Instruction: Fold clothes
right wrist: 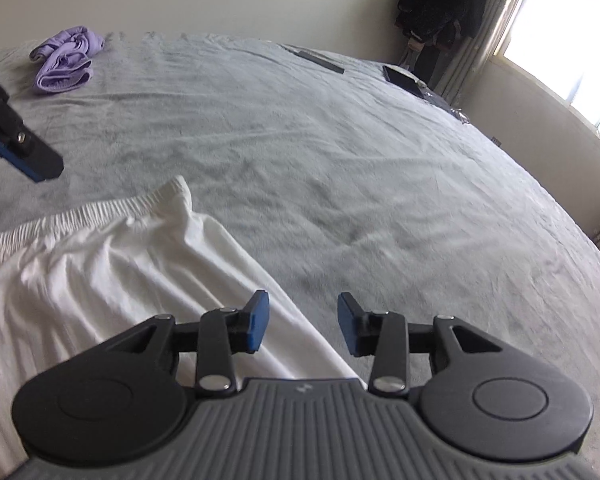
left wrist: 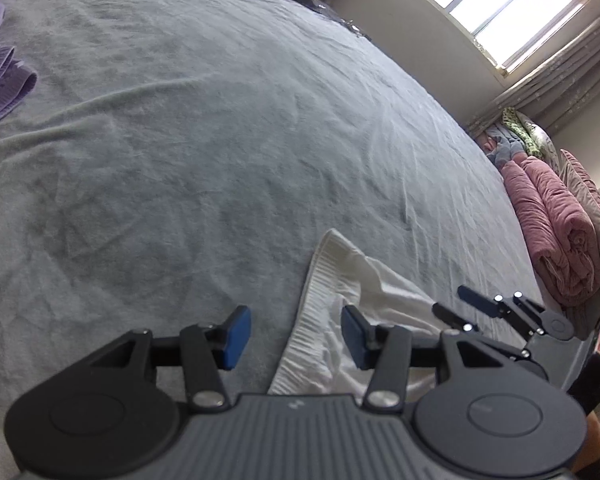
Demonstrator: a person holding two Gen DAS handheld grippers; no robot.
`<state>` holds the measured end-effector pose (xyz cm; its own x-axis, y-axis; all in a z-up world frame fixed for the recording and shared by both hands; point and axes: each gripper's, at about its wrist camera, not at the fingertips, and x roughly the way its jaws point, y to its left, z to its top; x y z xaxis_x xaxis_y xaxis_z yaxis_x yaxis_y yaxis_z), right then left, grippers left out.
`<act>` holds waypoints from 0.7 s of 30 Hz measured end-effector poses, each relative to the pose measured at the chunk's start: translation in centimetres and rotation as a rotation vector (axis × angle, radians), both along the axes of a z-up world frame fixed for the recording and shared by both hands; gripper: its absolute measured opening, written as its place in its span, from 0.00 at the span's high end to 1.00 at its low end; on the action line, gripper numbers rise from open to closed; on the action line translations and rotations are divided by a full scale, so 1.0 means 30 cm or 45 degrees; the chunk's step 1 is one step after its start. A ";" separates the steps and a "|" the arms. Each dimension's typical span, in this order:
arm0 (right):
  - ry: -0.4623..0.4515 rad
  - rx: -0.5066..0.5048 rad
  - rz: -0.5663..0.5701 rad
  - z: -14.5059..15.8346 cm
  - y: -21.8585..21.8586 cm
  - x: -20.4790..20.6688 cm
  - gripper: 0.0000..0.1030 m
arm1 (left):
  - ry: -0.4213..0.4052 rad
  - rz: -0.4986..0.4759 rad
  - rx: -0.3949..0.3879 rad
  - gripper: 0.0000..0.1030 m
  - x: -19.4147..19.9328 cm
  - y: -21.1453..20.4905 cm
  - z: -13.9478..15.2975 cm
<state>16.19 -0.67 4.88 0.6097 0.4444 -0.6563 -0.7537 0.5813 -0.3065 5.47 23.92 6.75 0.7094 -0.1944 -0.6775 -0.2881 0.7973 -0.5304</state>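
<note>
- Step in hand, by judgement: the approach before the first fold. The white garment (right wrist: 100, 280) lies spread on the grey bed (right wrist: 340, 180) and neither gripper has taken hold of it.
- White garment: pale ribbed cloth with an elasticated band (left wrist: 312, 312) along one edge. In the right wrist view it fills the 8 to 9 o'clock part of the frame. In the left wrist view it lies at 5 o'clock, running under the gripper.
- Left gripper (left wrist: 296, 338): released, jaws spread wide, hovering over the elasticated band; nothing between the blue pads (left wrist: 236, 338).
- Right gripper (right wrist: 303, 322): released, jaws apart, poised at the garment's side edge, one pad over cloth and the other over bedding; contact cannot be told.
- Next move, by judgement: each gripper lowers onto its edge, pinches one layer of cloth, then lifts and carries it across. Thin fabric may bunch, or the bed cover may be caught with it.
- Other stock: purple garment (right wrist: 66, 60), crumpled, at 10 o'clock, well apart from the white one; two dark flat items (right wrist: 404, 76) at the far bed edge; rolled pink blanket (left wrist: 552, 224) beside the bed.
- Writing: none legible. A small pale mark on each gripper body (right wrist: 302, 390) cannot be read.
</note>
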 end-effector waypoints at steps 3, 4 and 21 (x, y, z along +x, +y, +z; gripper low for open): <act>0.014 -0.026 0.052 -0.028 0.013 0.011 0.59 | -0.052 -0.033 0.014 0.51 0.017 -0.038 0.015; 0.028 -0.033 0.066 -0.037 0.020 0.016 0.60 | -0.056 -0.051 0.022 0.51 0.026 -0.055 0.013; -0.013 0.095 0.014 -0.005 0.020 0.087 1.00 | 0.084 -0.165 0.423 0.51 0.128 -0.247 -0.041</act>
